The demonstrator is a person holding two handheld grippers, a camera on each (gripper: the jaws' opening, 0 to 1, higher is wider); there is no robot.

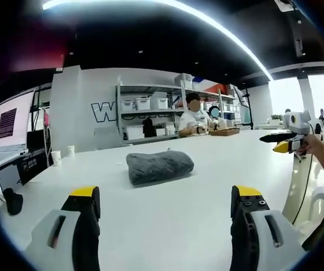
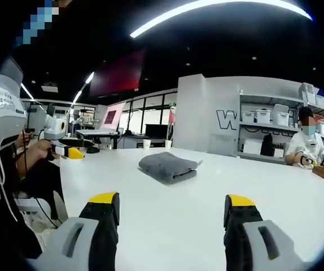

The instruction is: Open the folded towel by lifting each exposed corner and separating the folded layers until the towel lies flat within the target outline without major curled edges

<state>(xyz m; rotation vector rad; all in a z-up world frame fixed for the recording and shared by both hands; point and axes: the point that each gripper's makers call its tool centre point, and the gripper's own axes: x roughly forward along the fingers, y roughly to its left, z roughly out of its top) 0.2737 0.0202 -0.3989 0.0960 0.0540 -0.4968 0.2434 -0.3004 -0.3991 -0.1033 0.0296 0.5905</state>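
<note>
A broad white desk [image 1: 167, 214] spreads across both views, and the folded grey towel [image 1: 159, 166] lies on it as a thick, rounded bundle, well apart from either pair of jaws. In the left gripper view the towel sits ahead of the left gripper [image 1: 166, 204], roughly on the line between its two yellow-tipped jaws and a little toward the left one; those jaws stand wide apart above the desk with nothing between them. In the right gripper view the same towel [image 2: 168, 166] lies ahead of the right gripper [image 2: 171, 208], again about midway between the jaws, which are likewise spread wide and hold nothing. Behind the desk a white wall carries large lettering beside a metal shelf rack [image 1: 150, 113] stacked with white bins. Two people sit at the far edge of the desk near a shallow brown tray [image 1: 224, 131]. Two paper cups [image 1: 63, 153] stand toward the far left of the desk in the left gripper view. The right gripper also shows at the right edge of the left gripper view, held in a hand [image 1: 314, 144].
</note>
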